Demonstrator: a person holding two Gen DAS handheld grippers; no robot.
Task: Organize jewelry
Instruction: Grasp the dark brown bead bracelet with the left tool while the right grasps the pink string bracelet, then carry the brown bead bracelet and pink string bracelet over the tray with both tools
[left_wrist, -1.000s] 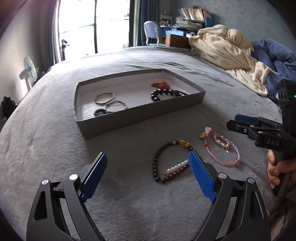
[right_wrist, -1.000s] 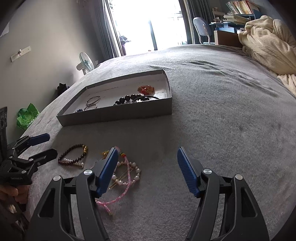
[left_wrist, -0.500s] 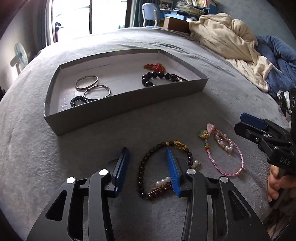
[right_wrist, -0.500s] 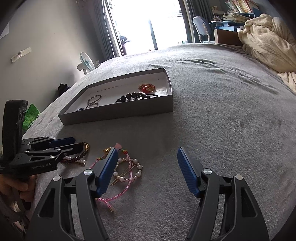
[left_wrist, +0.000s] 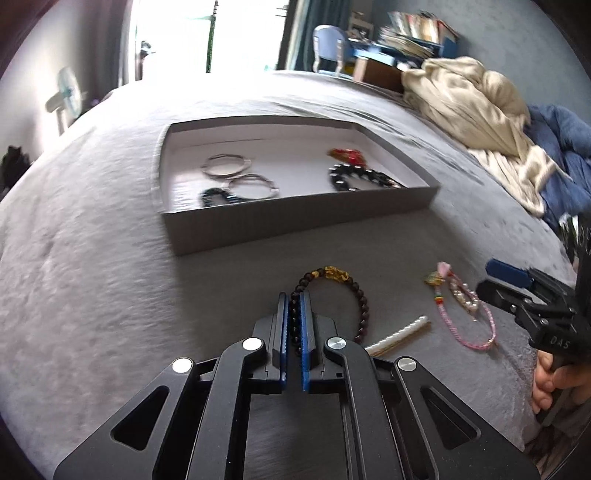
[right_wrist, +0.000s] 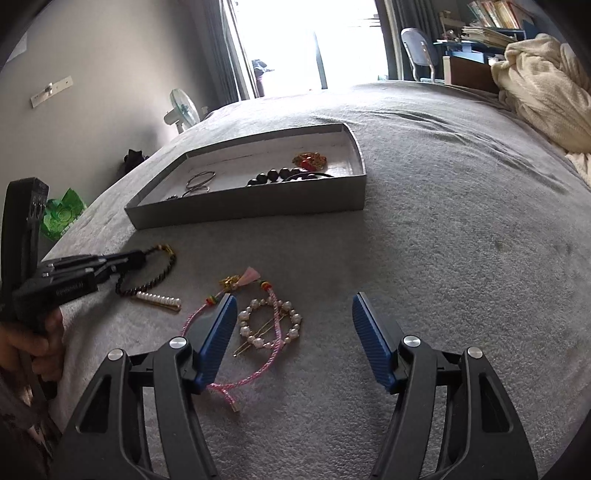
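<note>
My left gripper (left_wrist: 294, 301) is shut on the left side of a dark bead bracelet (left_wrist: 360, 301) with a gold charm, lying on the grey bedspread; it also shows in the right wrist view (right_wrist: 162, 271). A pearl hair clip (left_wrist: 400, 330) lies beside the bracelet. A pink cord bracelet (right_wrist: 258, 363) and a pearl ring clip (right_wrist: 269, 325) lie in front of my right gripper (right_wrist: 293, 314), which is open and empty just above them. A grey tray (left_wrist: 295, 225) further back holds silver bangles (left_wrist: 225, 166), black beads (left_wrist: 364, 179) and a red piece (left_wrist: 347, 154).
A cream blanket (left_wrist: 476, 110) and blue bedding (left_wrist: 561, 155) are heaped at the right of the bed. A fan (right_wrist: 183, 110) stands by the wall at the left. A chair and desk stand beyond the bed.
My left gripper has moved forward and down and closed on the dark bead bracelet. The pearl hair clip now lies clear of the bracelet. My right gripper has barely moved.
</note>
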